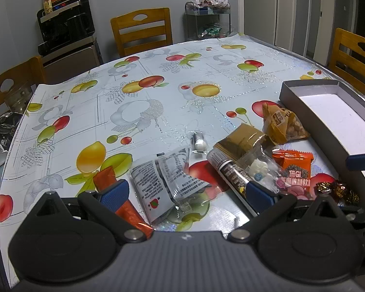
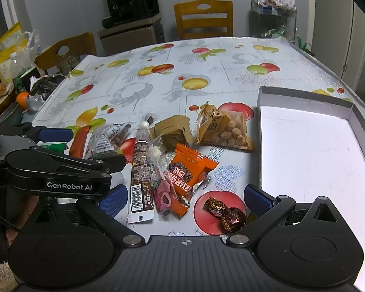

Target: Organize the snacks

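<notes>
Snack packets lie in a heap on the fruit-print tablecloth. My left gripper is open low over a silver printed packet, with an orange sachet under its left finger. My right gripper is open too, nothing held. Between its fingers lie a brown stick packet, a pink packet, an orange packet and two foil-wrapped chocolates. A peanut bag and a brown packet lie beyond. The grey box, white inside, stands empty at the right. The left gripper shows at the left.
Wooden chairs stand around the table. A black appliance and a wire rack with a bag are against the far wall. Bags, a bottle and an orange crowd a side surface left of the table.
</notes>
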{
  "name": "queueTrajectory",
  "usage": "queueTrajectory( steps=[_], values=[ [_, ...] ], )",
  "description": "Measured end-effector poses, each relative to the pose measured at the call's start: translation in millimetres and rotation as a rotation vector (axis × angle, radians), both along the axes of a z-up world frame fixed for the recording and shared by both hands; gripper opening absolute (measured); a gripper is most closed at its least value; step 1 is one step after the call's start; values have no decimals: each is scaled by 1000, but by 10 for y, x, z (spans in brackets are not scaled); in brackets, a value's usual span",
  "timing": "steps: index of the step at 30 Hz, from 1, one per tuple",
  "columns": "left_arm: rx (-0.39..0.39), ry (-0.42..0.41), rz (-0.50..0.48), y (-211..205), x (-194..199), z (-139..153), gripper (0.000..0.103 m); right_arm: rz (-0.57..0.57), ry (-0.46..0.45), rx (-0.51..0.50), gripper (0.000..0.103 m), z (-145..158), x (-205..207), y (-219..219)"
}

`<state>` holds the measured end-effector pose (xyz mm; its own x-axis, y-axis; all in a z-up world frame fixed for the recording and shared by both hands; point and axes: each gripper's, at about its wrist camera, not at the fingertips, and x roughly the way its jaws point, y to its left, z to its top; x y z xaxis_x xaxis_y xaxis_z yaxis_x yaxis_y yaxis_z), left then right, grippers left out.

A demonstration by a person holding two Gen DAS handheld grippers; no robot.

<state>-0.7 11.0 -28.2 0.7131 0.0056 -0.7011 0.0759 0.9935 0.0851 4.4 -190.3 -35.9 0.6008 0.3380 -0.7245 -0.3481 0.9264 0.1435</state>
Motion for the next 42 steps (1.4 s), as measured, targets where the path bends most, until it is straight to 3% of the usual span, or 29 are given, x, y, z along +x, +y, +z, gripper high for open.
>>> queueTrajectory(
  steps=[7,11,19,26,29,35,39,42],
  values=[
    [-4,1,-10,-25,-8,-3,103,-9,1,4,103,3,-29,-18],
    [6,-52,-16,-14,-60,89,103,-1,-17,25,103,54,-56,-42],
    [-37,-180,76,376,-495,330,103,58,-167,-30,103,171,-107,133],
    [8,-183,101,711,-909,183,103,135,-225,-49,103,118,-45,361],
    [-30,-223,101,861,-1101,106,103,155,-217,-45,102,88,-22,443],
    [-92,-204,141,1070,-1258,21,103,253,-275,-76,100,47,-173,632],
    [-122,-205,119,1070,-1252,-9,103,287,-310,-120,96,-4,-246,736],
    [-128,-192,103,1020,-1188,-40,103,281,-283,-107,89,-39,-220,730]
  ],
)
